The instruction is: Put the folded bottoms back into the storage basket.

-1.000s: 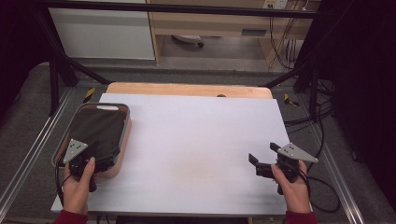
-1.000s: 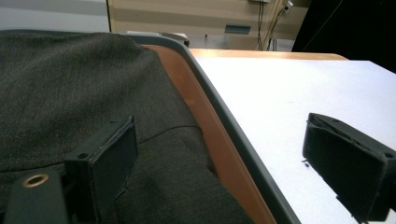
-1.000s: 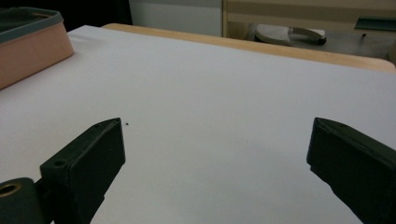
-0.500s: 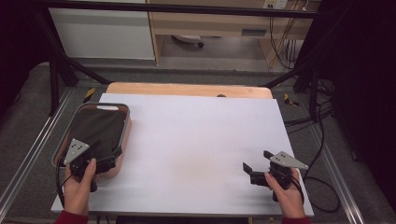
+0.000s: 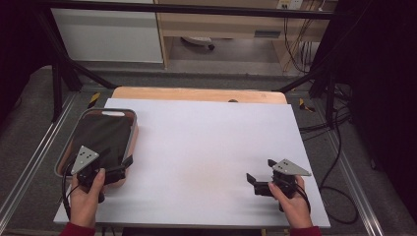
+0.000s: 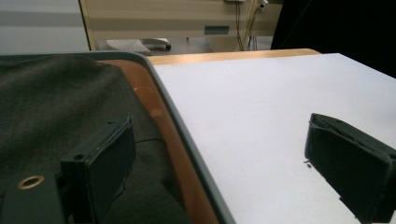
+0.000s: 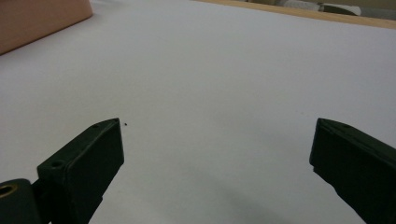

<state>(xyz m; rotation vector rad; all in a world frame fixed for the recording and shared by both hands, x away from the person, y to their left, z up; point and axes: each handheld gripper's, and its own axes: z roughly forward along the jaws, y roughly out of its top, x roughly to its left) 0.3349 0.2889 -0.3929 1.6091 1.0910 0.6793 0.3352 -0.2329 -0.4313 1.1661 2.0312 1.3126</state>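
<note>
Two hands come in from the near edge of the table, each holding one gripper. The left gripper (image 5: 117, 168) has its jaws spread wide and holds nothing; one jaw hangs over the dark cloth (image 6: 51, 112), the other over the white tabletop (image 5: 206, 147), so they straddle the near right rim of the one tray (image 6: 184, 140). The left hand (image 5: 84, 196) grips it from below, pointing forward. The right gripper (image 5: 259, 178), equally wide open and empty, sits low over bare tabletop, aimed leftward by the right hand (image 5: 291, 204). The cloth lies inside the tray at the table's left edge.
</note>
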